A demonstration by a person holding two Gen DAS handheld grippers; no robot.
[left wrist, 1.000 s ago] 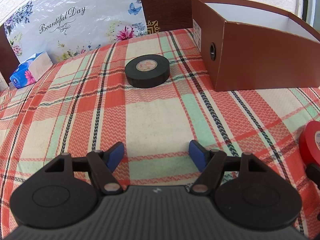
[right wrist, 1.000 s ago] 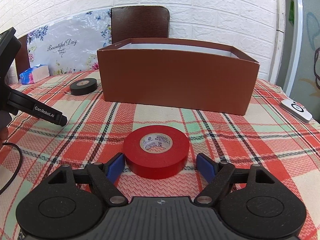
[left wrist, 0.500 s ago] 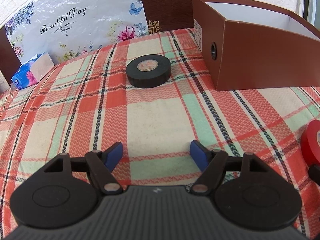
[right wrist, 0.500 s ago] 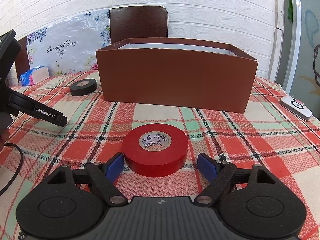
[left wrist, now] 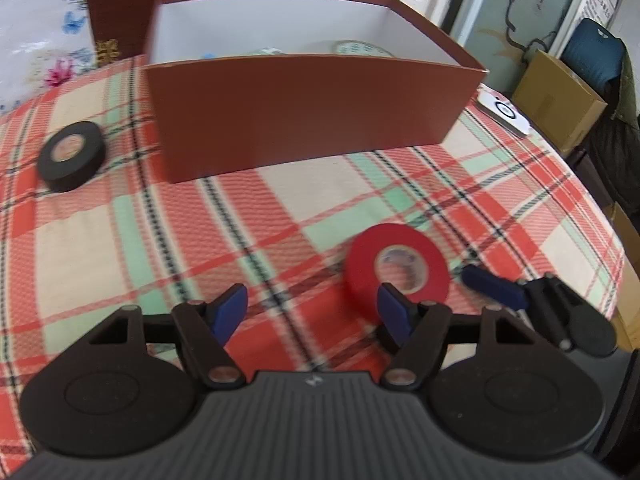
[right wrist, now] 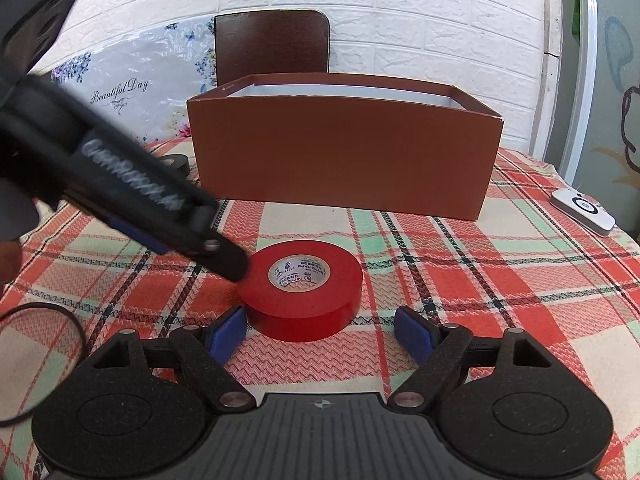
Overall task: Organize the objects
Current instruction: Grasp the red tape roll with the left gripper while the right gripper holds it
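Flat on plaid, glossy red tape roll (right wrist: 304,290), white printed core

Two tape rolls, one red (right wrist: 305,289) and one black (left wrist: 71,156), are lying on the plaid cloth (left wrist: 120,240) beside one brown box (left wrist: 304,112); two grippers are showing.

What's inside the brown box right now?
In the left wrist view the brown box shows white inner walls and the tops of some pale, round-edged items. Its front wall hides the floor and everything lower, so contents stay unidentifiable.
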